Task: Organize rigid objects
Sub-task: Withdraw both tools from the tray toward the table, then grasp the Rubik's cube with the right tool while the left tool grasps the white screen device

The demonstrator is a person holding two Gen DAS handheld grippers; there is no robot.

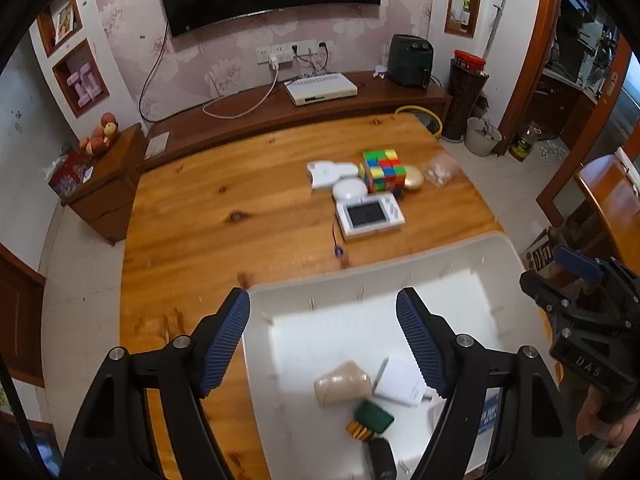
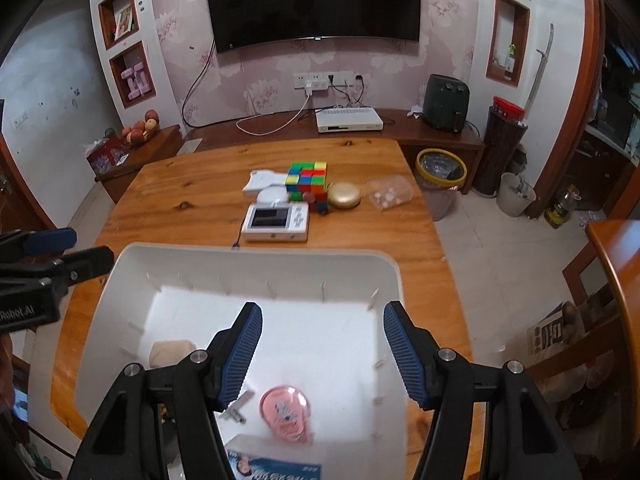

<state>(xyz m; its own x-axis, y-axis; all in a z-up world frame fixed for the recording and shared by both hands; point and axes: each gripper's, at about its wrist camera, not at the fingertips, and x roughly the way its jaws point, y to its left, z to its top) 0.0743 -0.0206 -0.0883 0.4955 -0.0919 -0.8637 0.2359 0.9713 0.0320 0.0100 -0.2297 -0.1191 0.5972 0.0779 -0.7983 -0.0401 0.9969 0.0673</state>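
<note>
A white plastic bin (image 1: 376, 276) (image 2: 256, 254) sits on the near part of the wooden table. Inside lie a beige object (image 1: 342, 384) (image 2: 170, 354), a green case (image 1: 374, 418), a white card (image 1: 400, 382), a pink round item (image 2: 284, 410) and a blue-printed box (image 2: 276, 470). My left gripper (image 1: 323, 336) is open and empty over the bin's left side. My right gripper (image 2: 322, 350) is open and empty over the bin's middle. Further back lie a colourful cube puzzle (image 1: 384, 170) (image 2: 308, 180), a white handheld device (image 1: 370, 216) (image 2: 276, 222), a gold disc (image 1: 414, 179) (image 2: 344, 195) and white items (image 1: 332, 172).
A clear bag of small white pieces (image 1: 440, 170) (image 2: 390, 194) lies at the table's right. A yellow-rimmed waste bin (image 2: 440, 180) stands beside the table. A TV bench (image 2: 280, 128) with a white set-top box and a dark air fryer (image 2: 446, 102) runs along the wall.
</note>
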